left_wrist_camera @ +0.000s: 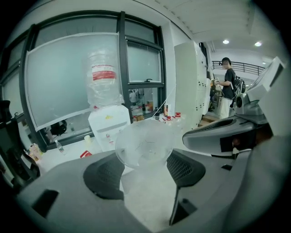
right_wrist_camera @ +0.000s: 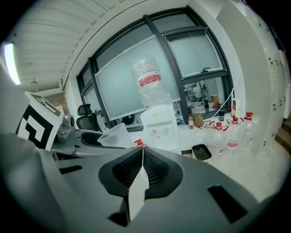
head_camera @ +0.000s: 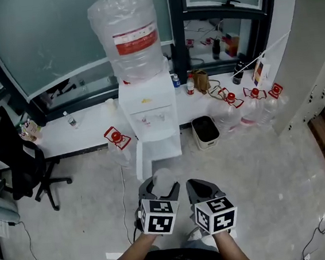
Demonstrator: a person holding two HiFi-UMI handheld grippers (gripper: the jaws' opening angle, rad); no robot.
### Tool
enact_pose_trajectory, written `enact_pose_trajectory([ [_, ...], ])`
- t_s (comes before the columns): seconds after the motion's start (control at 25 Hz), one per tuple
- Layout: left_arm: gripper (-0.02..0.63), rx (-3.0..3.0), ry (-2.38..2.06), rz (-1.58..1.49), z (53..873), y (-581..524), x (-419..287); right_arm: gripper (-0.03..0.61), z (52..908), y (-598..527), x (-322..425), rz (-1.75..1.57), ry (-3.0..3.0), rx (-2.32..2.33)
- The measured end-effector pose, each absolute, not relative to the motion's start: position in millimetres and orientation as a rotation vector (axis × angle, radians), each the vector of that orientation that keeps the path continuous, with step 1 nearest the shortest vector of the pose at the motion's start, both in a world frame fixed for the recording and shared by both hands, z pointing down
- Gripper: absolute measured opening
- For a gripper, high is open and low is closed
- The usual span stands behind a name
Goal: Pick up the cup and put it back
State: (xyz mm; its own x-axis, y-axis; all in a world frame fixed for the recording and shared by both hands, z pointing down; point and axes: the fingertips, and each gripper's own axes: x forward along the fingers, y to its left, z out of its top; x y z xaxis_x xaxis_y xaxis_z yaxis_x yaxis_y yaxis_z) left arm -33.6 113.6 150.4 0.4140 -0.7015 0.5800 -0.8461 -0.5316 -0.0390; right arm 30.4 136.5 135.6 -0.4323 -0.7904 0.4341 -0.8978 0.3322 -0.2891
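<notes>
A clear plastic cup [head_camera: 164, 177] is held upright between the jaws of my left gripper [head_camera: 160, 185], which is shut on it. In the left gripper view the cup [left_wrist_camera: 145, 144] fills the gap between the two black pads [left_wrist_camera: 105, 176]. My right gripper [head_camera: 202, 188] hangs just to the right of it, its jaws pressed together on nothing; the right gripper view shows the pads [right_wrist_camera: 132, 168] closed to a thin slit and the cup [right_wrist_camera: 116, 135] off to the left. Both grippers hover over the floor in front of a white water dispenser [head_camera: 150, 119].
A large water bottle [head_camera: 129, 35] tops the dispenser. A dark bin [head_camera: 205, 131] and several red-tagged water jugs [head_camera: 247, 109] stand to its right, a black office chair [head_camera: 15, 159] at the left. A person [left_wrist_camera: 226, 86] stands far off at the right.
</notes>
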Motion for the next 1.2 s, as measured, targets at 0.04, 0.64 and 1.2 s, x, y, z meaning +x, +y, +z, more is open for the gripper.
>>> enact_pose_trajectory([
  [0.04, 0.296, 2.405, -1.363, 0.801, 150.0, 111.6, -29.2, 0.021, 135.0, 133.2, 34.7, 0.73, -2.388, 1.523],
  [0.64, 0.296, 2.374, -1.413, 0.806, 152.7, 92.9, -4.2, 0.021, 124.7, 101.5, 46.2, 0.665, -2.46, 1.426],
  [1.2, 0.296, 2.348, -1.432, 0.783, 176.6, 14.8, -19.0, 0.021, 141.2, 20.6, 28.5, 0.61, -2.457, 1.372],
])
